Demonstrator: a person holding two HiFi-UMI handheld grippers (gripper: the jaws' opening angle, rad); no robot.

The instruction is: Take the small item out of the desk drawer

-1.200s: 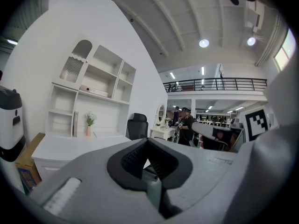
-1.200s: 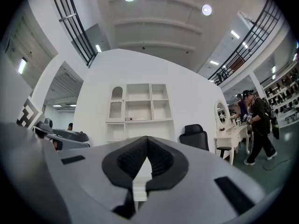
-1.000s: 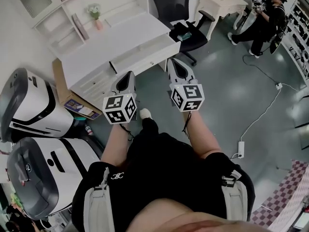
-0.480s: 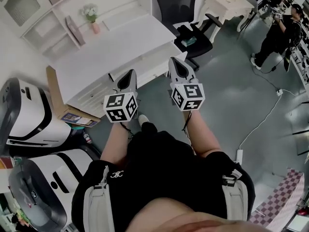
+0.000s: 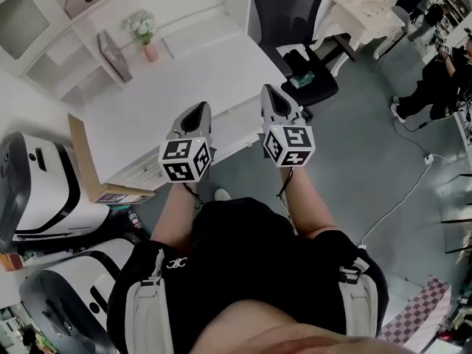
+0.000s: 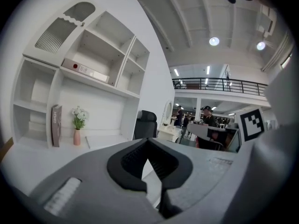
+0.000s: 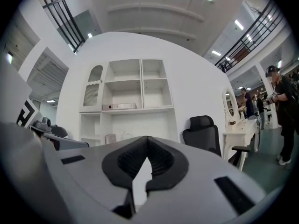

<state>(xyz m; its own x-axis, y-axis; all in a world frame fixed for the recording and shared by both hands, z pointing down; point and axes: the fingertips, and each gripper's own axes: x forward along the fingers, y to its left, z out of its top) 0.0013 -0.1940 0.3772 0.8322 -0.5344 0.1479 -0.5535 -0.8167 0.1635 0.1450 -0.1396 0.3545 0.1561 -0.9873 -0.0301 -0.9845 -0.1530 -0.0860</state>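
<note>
A white desk (image 5: 169, 94) with a shelf hutch stands in front of me. Its drawer front (image 5: 234, 131) shows between my two grippers in the head view, and I cannot tell whether the drawer is ajar. No small item is visible. My left gripper (image 5: 198, 113) hangs over the desk's front edge, shut and empty, and its dark pads (image 6: 140, 160) meet in the left gripper view. My right gripper (image 5: 273, 99) is level with it near the desk's right corner, also shut with nothing in it (image 7: 145, 155).
A black office chair (image 5: 291, 21) stands right of the desk with a teal thing (image 5: 302, 79) on its seat. A cardboard box (image 5: 87, 169) and white machines (image 5: 37, 190) stand to the left. A vase (image 5: 150, 50) sits on the desk. People (image 5: 442, 76) stand far right.
The desk has come closer and now lies under both gripper tips, which were over the floor before. Both grippers stay shut and side by side.
</note>
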